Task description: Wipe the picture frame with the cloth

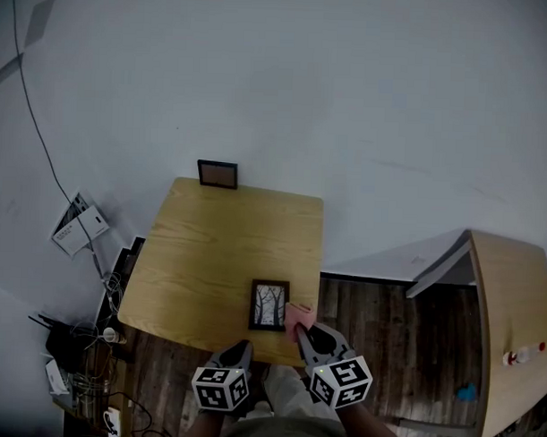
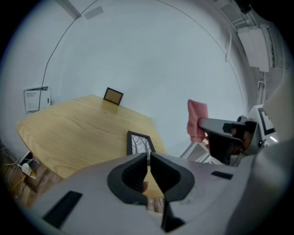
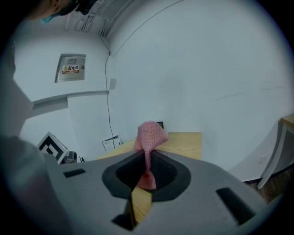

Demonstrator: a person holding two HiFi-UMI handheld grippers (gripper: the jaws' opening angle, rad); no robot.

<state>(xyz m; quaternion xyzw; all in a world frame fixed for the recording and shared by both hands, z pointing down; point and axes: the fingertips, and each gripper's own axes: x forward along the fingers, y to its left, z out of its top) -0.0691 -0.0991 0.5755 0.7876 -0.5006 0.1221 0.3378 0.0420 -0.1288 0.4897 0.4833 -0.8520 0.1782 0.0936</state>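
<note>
A black picture frame (image 1: 269, 304) with a tree picture lies flat near the front edge of the wooden table (image 1: 210, 247); the left gripper view shows the same picture frame (image 2: 139, 143) ahead of the jaws. My right gripper (image 1: 302, 330) is shut on a pink cloth (image 1: 298, 318), which hangs just right of the frame at the table's edge. In the right gripper view the pink cloth (image 3: 149, 137) sticks up between the jaws. My left gripper (image 1: 237, 351) is shut with nothing in it, just in front of the table edge, below the frame. The left gripper view also shows the pink cloth (image 2: 197, 120) held by the other gripper.
A second dark frame (image 1: 218, 174) stands at the table's far edge against the white wall. Papers (image 1: 78, 224) and cables (image 1: 90, 341) lie on the floor at the left. Another wooden table (image 1: 512, 320) stands at the right with a small bottle (image 1: 523, 354) on it.
</note>
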